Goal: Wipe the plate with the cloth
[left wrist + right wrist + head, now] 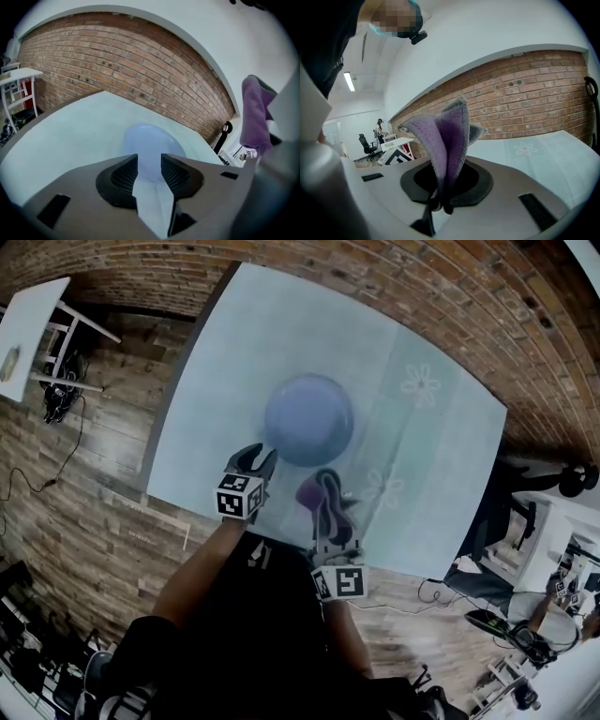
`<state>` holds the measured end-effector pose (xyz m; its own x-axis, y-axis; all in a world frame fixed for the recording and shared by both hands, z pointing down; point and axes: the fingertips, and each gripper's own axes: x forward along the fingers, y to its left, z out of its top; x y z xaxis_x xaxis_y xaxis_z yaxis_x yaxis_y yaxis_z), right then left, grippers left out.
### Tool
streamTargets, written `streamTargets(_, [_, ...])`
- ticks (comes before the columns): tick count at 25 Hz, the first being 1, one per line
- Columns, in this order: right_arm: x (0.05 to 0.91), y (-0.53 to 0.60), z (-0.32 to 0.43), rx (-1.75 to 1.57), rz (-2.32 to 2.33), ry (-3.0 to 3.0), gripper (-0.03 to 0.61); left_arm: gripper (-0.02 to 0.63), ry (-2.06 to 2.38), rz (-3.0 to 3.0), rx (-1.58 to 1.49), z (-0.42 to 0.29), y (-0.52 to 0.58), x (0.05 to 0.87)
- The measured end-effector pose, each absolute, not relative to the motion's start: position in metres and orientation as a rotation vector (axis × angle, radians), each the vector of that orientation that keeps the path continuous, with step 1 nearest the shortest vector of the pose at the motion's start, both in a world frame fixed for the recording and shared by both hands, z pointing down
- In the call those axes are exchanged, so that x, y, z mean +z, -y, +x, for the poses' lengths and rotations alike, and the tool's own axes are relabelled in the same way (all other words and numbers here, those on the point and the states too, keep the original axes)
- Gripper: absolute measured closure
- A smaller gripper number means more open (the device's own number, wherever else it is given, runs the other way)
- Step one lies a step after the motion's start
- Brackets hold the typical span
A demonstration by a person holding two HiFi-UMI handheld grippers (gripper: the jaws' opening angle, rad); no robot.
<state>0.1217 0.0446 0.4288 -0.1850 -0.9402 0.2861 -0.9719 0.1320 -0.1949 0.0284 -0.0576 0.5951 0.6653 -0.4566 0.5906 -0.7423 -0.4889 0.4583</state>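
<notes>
plate [308, 418], pale lilac-blue and round, lies flat on the light blue table [211, 381], roughly mid-surface; nothing on it that i can make out. left gripper [258, 458] sits just at the plate's near-left rim, pointing down toward it. its own view shows the jaws standing apart with nothing between the pads, only the plate's near edge and bare table seen through the gap. whether a tip touches the rim, cannot tell. right gripper [328, 514] is just on the near side of the plate, jaws clamped on the cloth [446, 140], a purple fleecy rag bunched into a fold that stands up out of the jaws. cloth is apart from the plate, not on it yet. step in hand, as i judge it: the approach, with the cloth gripped and the free gripper poised to steady the plate; no wiping begun. next move calls for the left jaws to close over the plate's near rim, or press it down, so it does not skate on the smooth table, then for the right gripper to tip forward and lay the cloth's loose fold on the plate's face. cloth sticks up rather than out, so a fair downward tilt looks needed for contact.
</notes>
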Motion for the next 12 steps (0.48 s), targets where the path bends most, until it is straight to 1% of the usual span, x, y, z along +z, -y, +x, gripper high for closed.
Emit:
streamTargets(5, [0.457, -0.028, 0.142, 0.573, 1.928, 2.281, 0.515, 0.46, 0.949, 2.056, 0.564, 0.035, 0.077, 0.643])
streamTargets(12, [0.475, -0.007, 0.153, 0.61, 1.907, 2.287, 0.515, 0.46, 0.98, 1.983, 0.573, 0.039, 0.097, 0.668])
